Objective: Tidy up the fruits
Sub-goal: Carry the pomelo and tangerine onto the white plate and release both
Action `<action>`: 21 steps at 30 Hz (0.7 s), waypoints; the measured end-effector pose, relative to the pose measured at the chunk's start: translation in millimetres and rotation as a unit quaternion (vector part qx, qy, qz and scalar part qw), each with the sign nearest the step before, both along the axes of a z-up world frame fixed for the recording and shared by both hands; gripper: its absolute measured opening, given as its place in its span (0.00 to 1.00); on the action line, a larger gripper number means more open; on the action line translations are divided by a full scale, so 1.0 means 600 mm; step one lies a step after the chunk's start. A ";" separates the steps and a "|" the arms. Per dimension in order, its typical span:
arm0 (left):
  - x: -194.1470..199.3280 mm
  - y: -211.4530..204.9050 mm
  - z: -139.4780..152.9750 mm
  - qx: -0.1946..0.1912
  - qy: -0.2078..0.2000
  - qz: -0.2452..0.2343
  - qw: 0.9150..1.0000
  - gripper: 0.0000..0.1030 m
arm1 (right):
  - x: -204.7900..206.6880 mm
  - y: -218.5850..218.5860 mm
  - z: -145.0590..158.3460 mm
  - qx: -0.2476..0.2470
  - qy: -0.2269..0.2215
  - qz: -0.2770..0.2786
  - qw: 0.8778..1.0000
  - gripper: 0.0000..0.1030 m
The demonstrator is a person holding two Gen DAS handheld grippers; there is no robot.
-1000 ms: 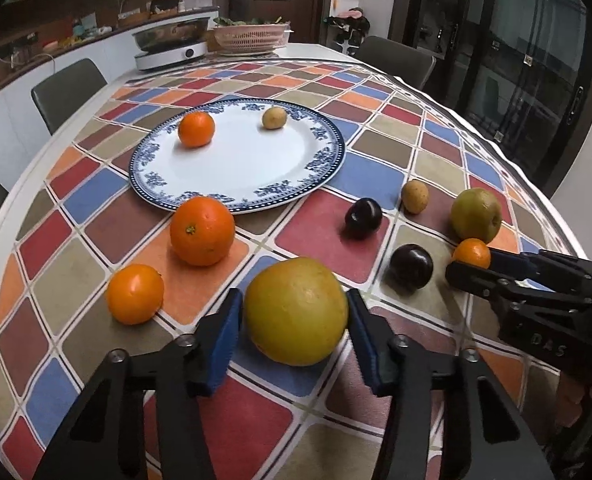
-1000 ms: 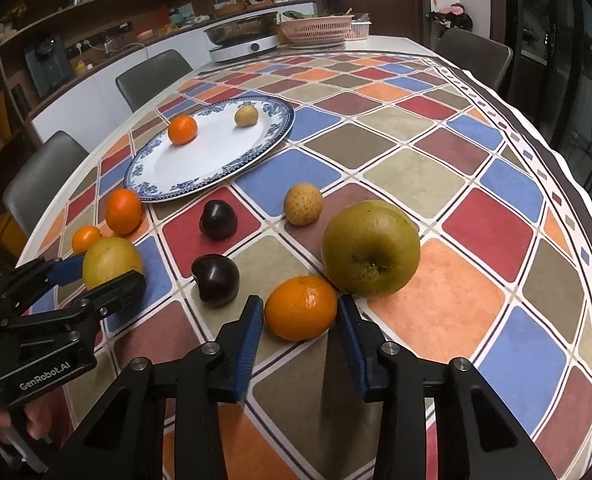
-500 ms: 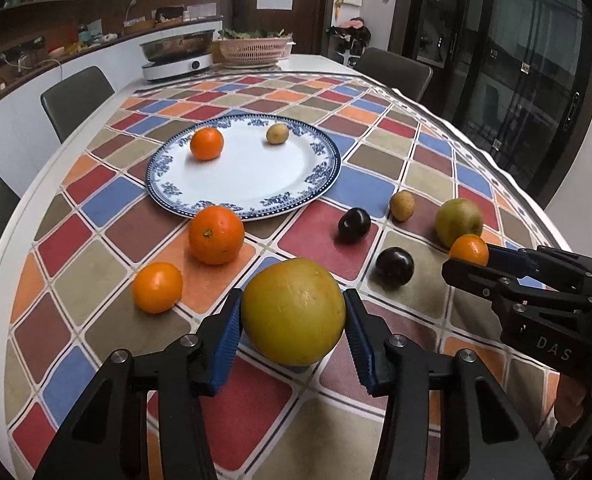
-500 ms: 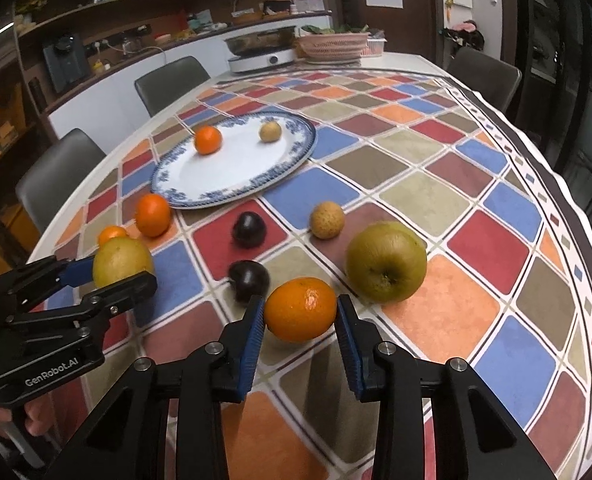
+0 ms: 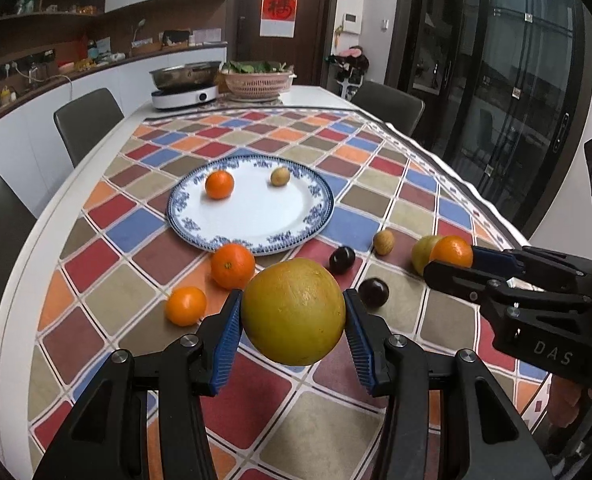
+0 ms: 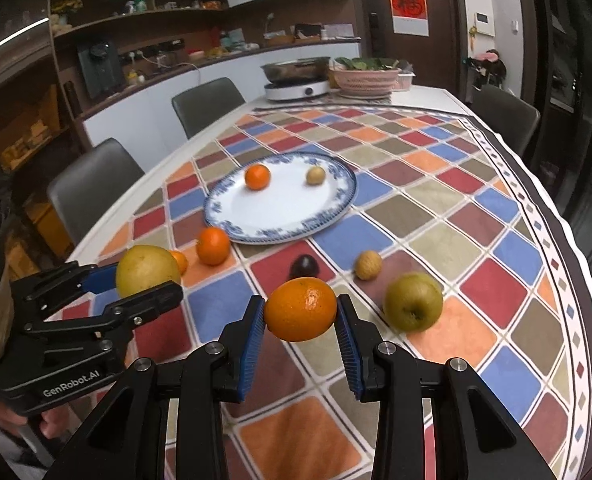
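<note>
My left gripper (image 5: 292, 320) pinches the big yellow citrus (image 5: 293, 312) between its blue pads, clear above the table's near edge. My right gripper (image 6: 300, 314) pinches an orange (image 6: 300, 308) likewise, above the checked tablecloth (image 6: 496, 288). Mid-table, the blue-rimmed plate (image 5: 251, 236) carries a small orange (image 5: 219, 184) and a small tan fruit (image 5: 280, 176). Oranges, dark plums, a green apple (image 6: 414, 301) lie between plate and near edge.
</note>
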State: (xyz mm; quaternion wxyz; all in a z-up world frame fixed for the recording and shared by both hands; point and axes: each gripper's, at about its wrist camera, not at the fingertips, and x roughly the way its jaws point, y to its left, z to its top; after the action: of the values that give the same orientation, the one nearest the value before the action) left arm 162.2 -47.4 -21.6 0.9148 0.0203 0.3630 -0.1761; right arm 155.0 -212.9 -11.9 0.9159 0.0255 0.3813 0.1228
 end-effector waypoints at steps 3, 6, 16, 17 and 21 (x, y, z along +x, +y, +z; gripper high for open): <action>0.004 0.003 0.012 -0.003 -0.009 0.002 1.000 0.47 | 0.002 0.009 0.011 0.001 -0.007 0.008 1.000 0.35; 0.010 0.008 0.025 -0.003 -0.020 0.005 1.000 0.47 | 0.008 0.015 0.022 0.004 -0.013 0.014 1.000 0.35; 0.055 0.022 0.064 -0.013 -0.040 0.002 0.999 0.47 | 0.056 0.032 0.057 0.006 -0.033 0.033 0.999 0.35; 0.061 0.022 0.066 -0.012 -0.041 0.002 0.999 0.47 | 0.063 0.034 0.059 0.007 -0.034 0.036 0.999 0.35; 0.092 0.024 0.075 -0.006 -0.046 0.004 0.999 0.47 | 0.093 0.039 0.068 0.007 -0.037 0.042 0.998 0.35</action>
State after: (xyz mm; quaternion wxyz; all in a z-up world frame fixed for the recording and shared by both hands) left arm 217.1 -33.1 23.1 0.9313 0.0215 0.3197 -0.1734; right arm 210.6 -189.2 29.0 0.9233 0.0113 0.3467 0.1647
